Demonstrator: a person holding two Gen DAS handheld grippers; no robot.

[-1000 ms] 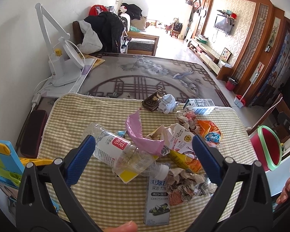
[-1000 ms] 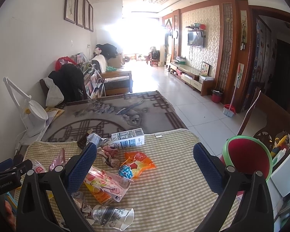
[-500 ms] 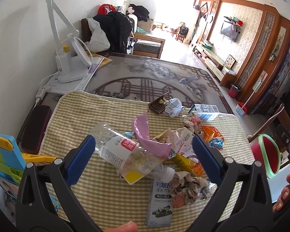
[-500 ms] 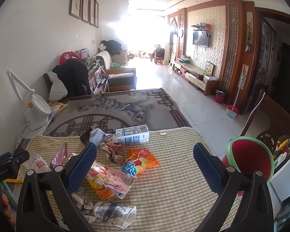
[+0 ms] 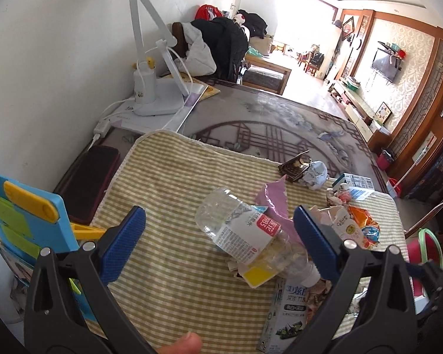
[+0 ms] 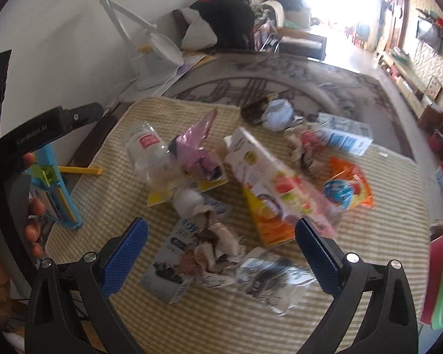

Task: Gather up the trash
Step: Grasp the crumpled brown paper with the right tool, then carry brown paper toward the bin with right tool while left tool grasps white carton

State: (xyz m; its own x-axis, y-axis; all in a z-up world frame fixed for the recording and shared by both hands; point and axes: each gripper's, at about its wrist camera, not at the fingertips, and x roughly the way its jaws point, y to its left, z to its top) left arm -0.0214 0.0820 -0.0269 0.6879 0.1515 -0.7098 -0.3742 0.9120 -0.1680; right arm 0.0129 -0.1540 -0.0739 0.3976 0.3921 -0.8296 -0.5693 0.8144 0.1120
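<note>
A heap of trash lies on the green checked cloth [image 5: 168, 177]: a crushed clear bottle [image 5: 245, 233] [image 6: 147, 150], a pink wrapper [image 5: 273, 197] [image 6: 196, 138], a juice carton [image 6: 268, 183], an orange snack bag [image 6: 347, 185], a toothpaste box [image 5: 286, 309] [image 6: 177, 259], crumpled paper [image 6: 218, 244] and a milk carton [image 6: 344, 135]. My left gripper [image 5: 218, 244] hangs open just above the bottle, empty. Over the crumpled paper and toothpaste box my right gripper [image 6: 221, 253] stands open, also empty.
A red bin with a green rim [image 5: 425, 250] [image 6: 440, 274] stands off the table's right edge. A white desk lamp [image 5: 150, 73], a dark case [image 5: 88, 183] and a blue-and-yellow plastic stand [image 5: 23, 215] [image 6: 56, 194] line the left side by the wall.
Both grippers have swung left and dipped toward the trash heap. The right view now looks down on the pile and is blurred by motion. The jaws stayed open.
</note>
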